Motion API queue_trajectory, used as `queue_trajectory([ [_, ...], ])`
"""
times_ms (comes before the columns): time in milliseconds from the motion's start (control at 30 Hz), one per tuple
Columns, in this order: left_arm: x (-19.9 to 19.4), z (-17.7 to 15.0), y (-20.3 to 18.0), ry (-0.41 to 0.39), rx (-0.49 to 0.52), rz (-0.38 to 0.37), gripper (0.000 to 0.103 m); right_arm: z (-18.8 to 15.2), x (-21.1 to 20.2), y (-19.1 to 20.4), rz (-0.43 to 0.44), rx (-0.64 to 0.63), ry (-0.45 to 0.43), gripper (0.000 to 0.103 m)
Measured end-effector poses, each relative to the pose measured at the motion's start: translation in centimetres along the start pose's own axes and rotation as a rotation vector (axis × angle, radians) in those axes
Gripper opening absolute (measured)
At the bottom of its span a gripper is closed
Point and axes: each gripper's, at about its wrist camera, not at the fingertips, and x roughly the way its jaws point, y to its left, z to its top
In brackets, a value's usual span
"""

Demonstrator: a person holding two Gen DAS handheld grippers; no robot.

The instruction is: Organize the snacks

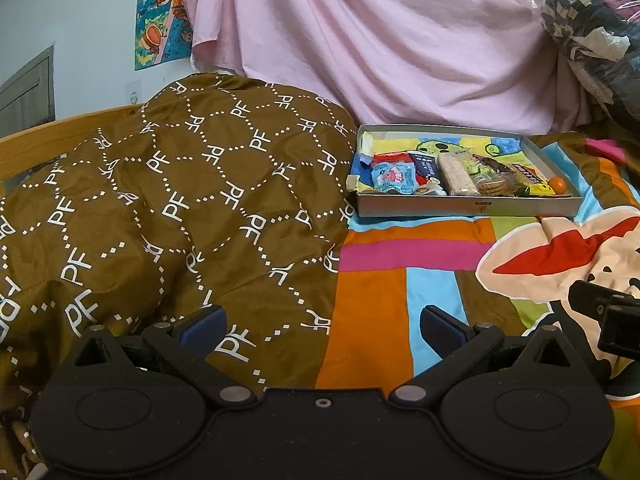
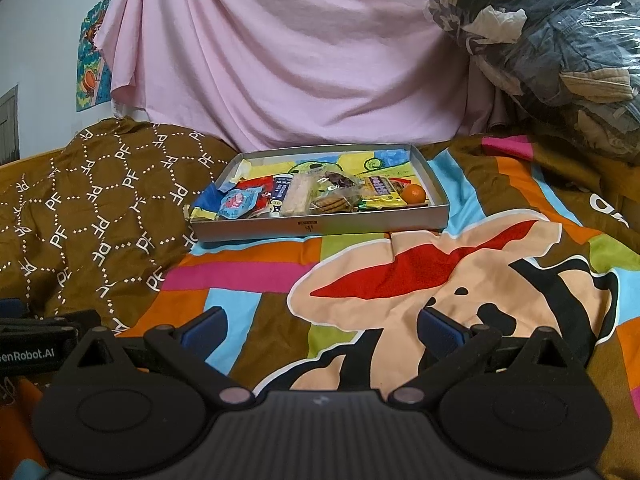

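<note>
A shallow grey box (image 1: 468,205) sits on the bed, holding several snacks in a row: a blue packet (image 1: 390,176), a long white wafer pack (image 1: 456,174), round biscuits (image 1: 493,186) and a small orange ball (image 1: 558,185). The box also shows in the right wrist view (image 2: 320,226), with the orange ball (image 2: 414,193) at its right end. My left gripper (image 1: 322,326) is open and empty, well short of the box. My right gripper (image 2: 320,326) is open and empty, also well short of it.
A brown quilt with a PF pattern (image 1: 180,200) is heaped left of the box. A colourful cartoon bedsheet (image 2: 420,276) covers the bed. A pink sheet (image 2: 280,60) hangs behind. A plastic bag of clothes (image 2: 560,48) sits at the back right.
</note>
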Motion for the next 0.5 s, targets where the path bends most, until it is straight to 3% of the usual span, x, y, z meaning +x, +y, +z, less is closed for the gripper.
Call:
queue_trajectory([
  [500,-0.04,-0.05,-0.12,0.001,0.001,0.007,0.102,-0.04,0.11,-0.01,0.0,-0.001,0.006,0.103],
])
